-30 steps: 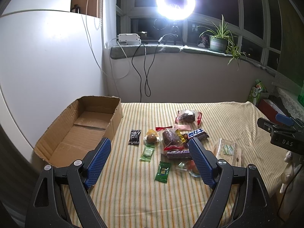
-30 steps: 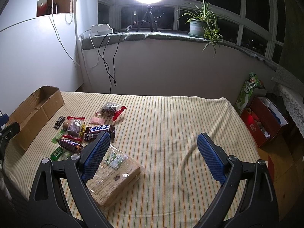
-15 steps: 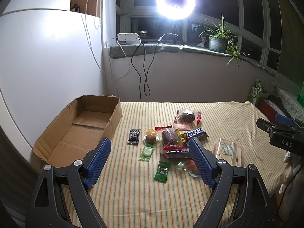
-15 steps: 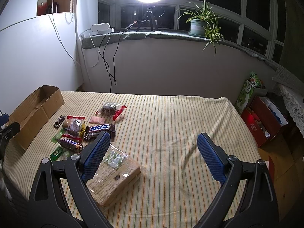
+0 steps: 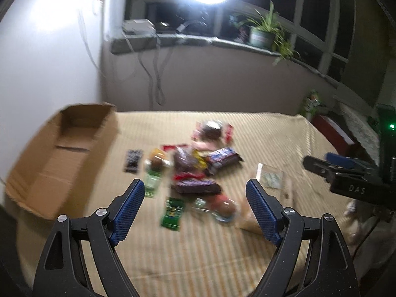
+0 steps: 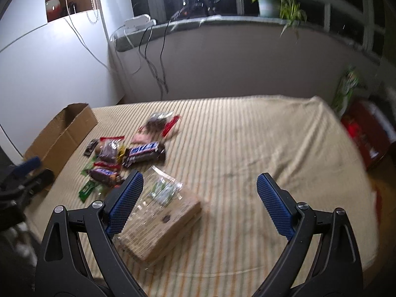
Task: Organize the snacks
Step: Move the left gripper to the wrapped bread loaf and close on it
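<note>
Presently we hold the left gripper (image 5: 195, 206) and right gripper (image 6: 199, 199) wide open and empty above the striped cloth (image 6: 247, 136), snacks (image 5: 198, 165) piled centrally, the cardboard box (image 5: 61, 153) alongside, presumably for short transfers.

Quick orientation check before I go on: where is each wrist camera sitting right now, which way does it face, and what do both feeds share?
Left wrist: above the table's near edge, facing the snack pile and cardboard box; shows the open left gripper and, at right, the right gripper's side.
Right wrist: further right, facing the striped cloth and clear bread bag; shows the open right gripper and, at left, the left gripper's side.
Shared: snack pile, box, bread bag, window sill with the potted plant.
</note>
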